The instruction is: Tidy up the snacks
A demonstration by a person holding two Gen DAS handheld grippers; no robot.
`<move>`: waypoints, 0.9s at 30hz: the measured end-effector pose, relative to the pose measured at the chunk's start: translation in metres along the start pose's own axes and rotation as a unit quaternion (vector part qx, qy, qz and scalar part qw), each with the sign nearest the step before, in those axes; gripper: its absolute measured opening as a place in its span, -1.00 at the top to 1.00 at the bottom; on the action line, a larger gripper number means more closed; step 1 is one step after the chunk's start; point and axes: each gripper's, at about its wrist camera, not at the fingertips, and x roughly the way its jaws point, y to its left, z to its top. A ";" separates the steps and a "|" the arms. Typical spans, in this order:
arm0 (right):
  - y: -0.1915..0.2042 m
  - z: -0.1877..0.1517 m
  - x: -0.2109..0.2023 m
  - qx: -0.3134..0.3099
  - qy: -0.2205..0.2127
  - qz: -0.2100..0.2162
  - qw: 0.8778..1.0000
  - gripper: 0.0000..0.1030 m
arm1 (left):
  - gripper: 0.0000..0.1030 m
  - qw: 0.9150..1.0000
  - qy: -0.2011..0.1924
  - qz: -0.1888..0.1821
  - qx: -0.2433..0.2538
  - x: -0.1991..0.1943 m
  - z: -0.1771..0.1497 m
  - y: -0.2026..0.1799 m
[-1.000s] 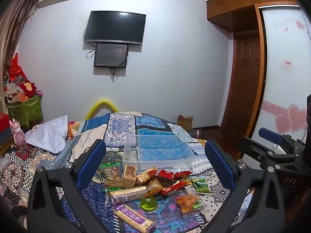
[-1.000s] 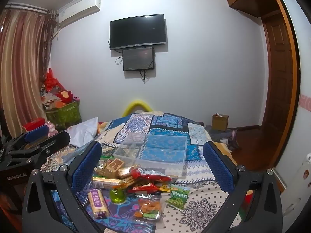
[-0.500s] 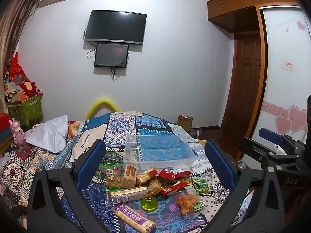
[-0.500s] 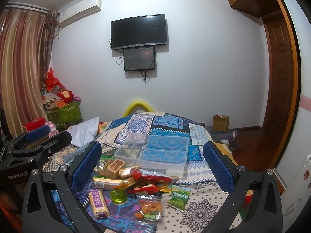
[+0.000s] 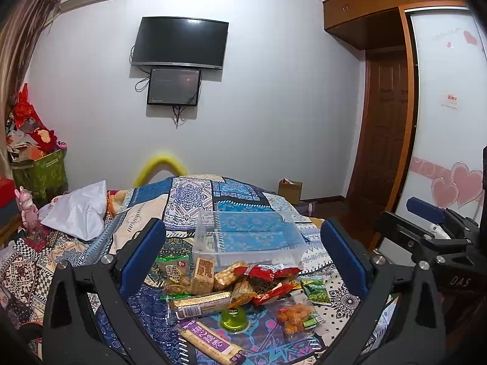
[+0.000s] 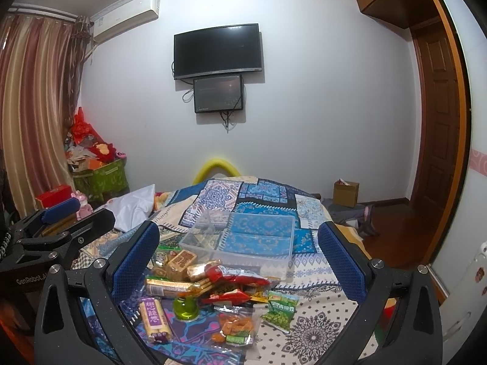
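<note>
Between the left claw's matt blue rubbery pads (image 5: 143,255) – a clear glossy plastic box (image 5: 248,240), shiny foil snack packets (image 5: 261,273) on patterned blue cloth bedspread (image 5: 194,194).

A clear plastic bin (image 5: 248,237) sits empty and upright on the patterned bedspread. Just in front of it lies a loose heap of snacks: red packets (image 5: 268,272), cracker bars (image 5: 204,275), a gold-wrapped roll (image 5: 199,302), a purple-labelled pack (image 5: 210,343), a green jelly cup (image 5: 233,319), a green pea bag (image 5: 316,289) and orange puffs (image 5: 296,316)
</note>
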 end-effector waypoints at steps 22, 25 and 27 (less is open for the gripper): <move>0.002 0.001 -0.002 -0.005 -0.003 0.002 1.000 -1.00 | -1.00 1.000 -0.002 -0.002 0.006 -0.005 0.003 -0.005; 0.002 0.001 -0.002 -0.006 -0.003 0.001 1.000 -1.00 | -1.00 1.000 -0.002 -0.002 0.005 -0.005 0.003 -0.005; 0.002 0.001 -0.002 -0.006 -0.002 0.002 1.000 -1.00 | -1.00 1.000 -0.002 -0.002 0.005 -0.005 0.004 -0.005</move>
